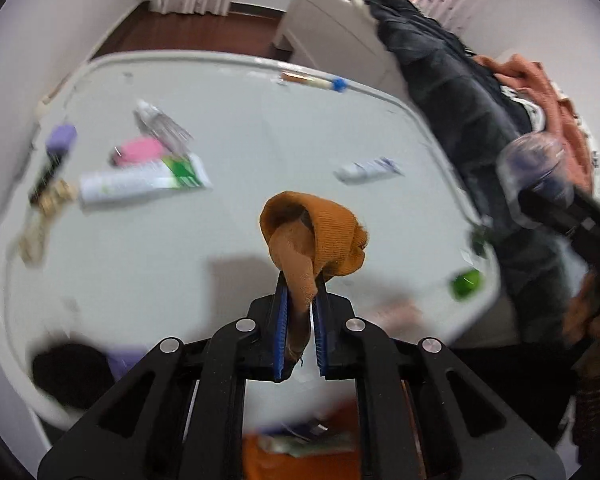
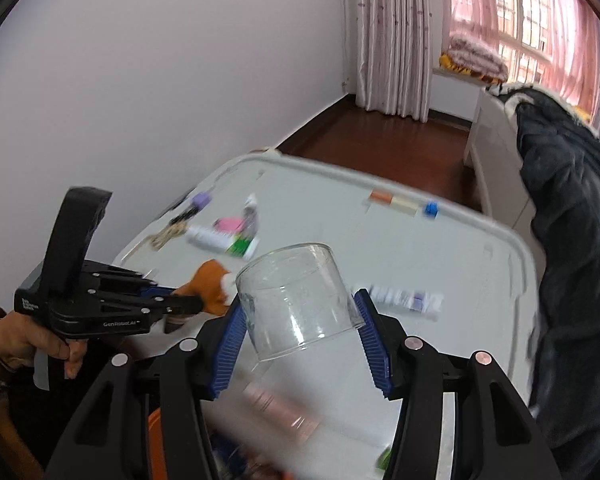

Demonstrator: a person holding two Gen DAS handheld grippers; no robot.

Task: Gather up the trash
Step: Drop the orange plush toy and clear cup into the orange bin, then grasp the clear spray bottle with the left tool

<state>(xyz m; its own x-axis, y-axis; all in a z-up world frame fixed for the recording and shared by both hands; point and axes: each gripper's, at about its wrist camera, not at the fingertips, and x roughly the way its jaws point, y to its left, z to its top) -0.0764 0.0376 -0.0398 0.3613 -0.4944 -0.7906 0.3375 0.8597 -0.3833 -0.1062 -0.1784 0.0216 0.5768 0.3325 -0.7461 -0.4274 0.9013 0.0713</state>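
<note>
My left gripper (image 1: 300, 292) is shut on an orange-brown sock (image 1: 316, 236) and holds it above the white table (image 1: 260, 128). It also shows in the right wrist view (image 2: 198, 300), held by a hand, with the sock (image 2: 212, 280) at its tip. My right gripper (image 2: 300, 316) is shut on a clear plastic cup (image 2: 296, 296), held tilted above the table (image 2: 380, 248). The cup also shows at the right in the left wrist view (image 1: 536, 168).
On the table lie a green-white tube (image 1: 140, 184), a pink item (image 1: 138, 152), a purple-capped item (image 1: 60, 144), a small white tube (image 1: 368, 170), a green piece (image 1: 466, 284) and a blue-capped item (image 1: 320, 82). Dark clothes (image 1: 460, 100) hang at the right. An orange container (image 1: 300, 460) sits below.
</note>
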